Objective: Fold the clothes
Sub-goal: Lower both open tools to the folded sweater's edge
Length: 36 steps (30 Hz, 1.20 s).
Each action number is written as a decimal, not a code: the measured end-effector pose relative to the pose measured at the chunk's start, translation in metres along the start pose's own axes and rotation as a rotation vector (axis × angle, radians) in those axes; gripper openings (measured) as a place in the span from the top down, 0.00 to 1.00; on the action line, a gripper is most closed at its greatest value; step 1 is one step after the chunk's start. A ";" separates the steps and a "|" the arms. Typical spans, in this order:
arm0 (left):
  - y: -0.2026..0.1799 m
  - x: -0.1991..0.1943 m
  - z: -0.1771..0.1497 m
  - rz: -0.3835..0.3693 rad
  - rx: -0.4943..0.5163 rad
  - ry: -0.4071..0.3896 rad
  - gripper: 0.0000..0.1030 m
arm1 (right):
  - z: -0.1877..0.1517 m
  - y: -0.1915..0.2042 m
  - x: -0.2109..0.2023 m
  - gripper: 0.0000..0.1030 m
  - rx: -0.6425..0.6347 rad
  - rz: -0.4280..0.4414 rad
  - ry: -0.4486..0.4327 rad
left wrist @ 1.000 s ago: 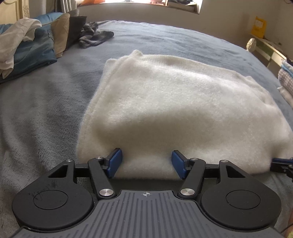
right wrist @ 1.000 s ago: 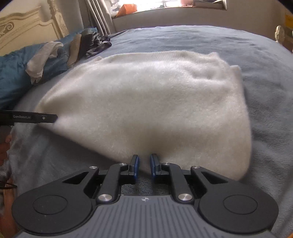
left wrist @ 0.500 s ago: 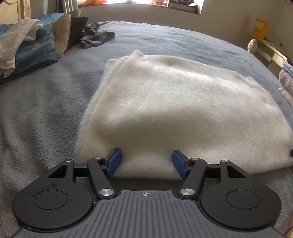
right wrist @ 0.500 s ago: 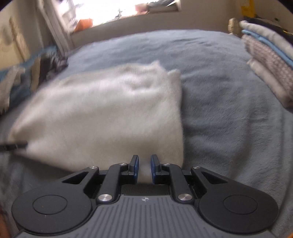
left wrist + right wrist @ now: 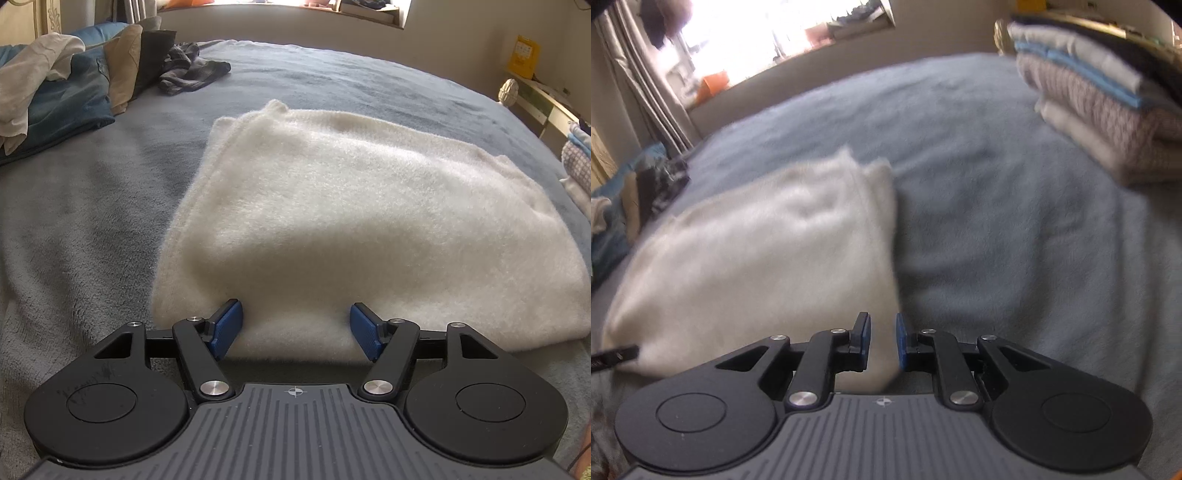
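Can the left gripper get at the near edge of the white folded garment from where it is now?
Probably yes. The left gripper stands open right at the near edge of the white folded garment, fabric between its pads, nothing else in the way on the grey bedspread.

Bare grey fleece bedspread lies open from twelve to three o'clock of the folded white fleece garment. A stack of folded clothes blocks two o'clock; a heap of unfolded clothes blocks ten o'clock.

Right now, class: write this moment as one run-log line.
task: fold clothes | left gripper: open at folded white fleece near edge | right gripper: narrow gap at fleece's right corner | folded stack: far right on grey bedspread
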<state>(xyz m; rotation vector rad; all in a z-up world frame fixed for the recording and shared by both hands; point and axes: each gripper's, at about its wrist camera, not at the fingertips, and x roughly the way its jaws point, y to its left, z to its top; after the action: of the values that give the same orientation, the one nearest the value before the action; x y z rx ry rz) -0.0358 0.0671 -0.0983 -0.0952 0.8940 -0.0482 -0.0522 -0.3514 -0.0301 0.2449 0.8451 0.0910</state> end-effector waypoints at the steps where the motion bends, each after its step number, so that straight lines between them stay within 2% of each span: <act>1: -0.001 0.000 0.000 0.002 0.001 0.000 0.37 | 0.003 0.005 -0.002 0.85 -0.019 0.013 -0.013; 5: -0.002 0.000 0.000 0.006 0.005 0.001 0.37 | 0.006 0.031 -0.003 0.85 -0.129 0.089 -0.034; 10: -0.001 0.000 0.000 0.003 0.006 0.001 0.37 | -0.006 0.058 0.012 0.84 -0.266 0.129 0.018; 14: -0.001 0.000 0.000 0.004 0.010 0.001 0.37 | -0.023 0.067 0.034 0.81 -0.330 0.099 0.129; 15: -0.001 0.000 0.000 0.004 0.010 0.001 0.37 | -0.026 0.068 0.036 0.80 -0.342 0.086 0.134; 19: -0.001 0.001 0.000 0.003 0.013 0.001 0.37 | -0.020 0.075 0.024 0.80 -0.355 0.104 0.099; 23: -0.002 0.000 0.000 0.004 0.014 0.001 0.36 | -0.009 0.088 0.012 0.80 -0.405 0.185 0.029; 25: -0.002 0.000 -0.001 0.005 0.012 -0.003 0.37 | -0.008 0.096 0.017 0.80 -0.442 0.210 0.028; 28: -0.002 -0.008 -0.002 0.018 0.000 -0.039 0.37 | -0.013 0.102 0.040 0.75 -0.484 0.216 0.080; 30: -0.006 -0.017 -0.003 0.048 0.034 -0.089 0.37 | -0.021 0.105 0.060 0.74 -0.497 0.183 0.146; 31: -0.008 -0.022 -0.003 0.064 0.054 -0.116 0.37 | -0.022 0.106 0.060 0.74 -0.498 0.178 0.139; 36: -0.029 -0.036 -0.001 -0.039 0.171 -0.207 0.36 | -0.020 0.106 0.059 0.74 -0.478 0.175 0.140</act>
<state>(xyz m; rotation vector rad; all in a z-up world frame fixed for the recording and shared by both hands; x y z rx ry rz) -0.0594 0.0414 -0.0680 0.0415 0.6778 -0.1479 -0.0264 -0.2347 -0.0592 -0.1397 0.9140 0.4721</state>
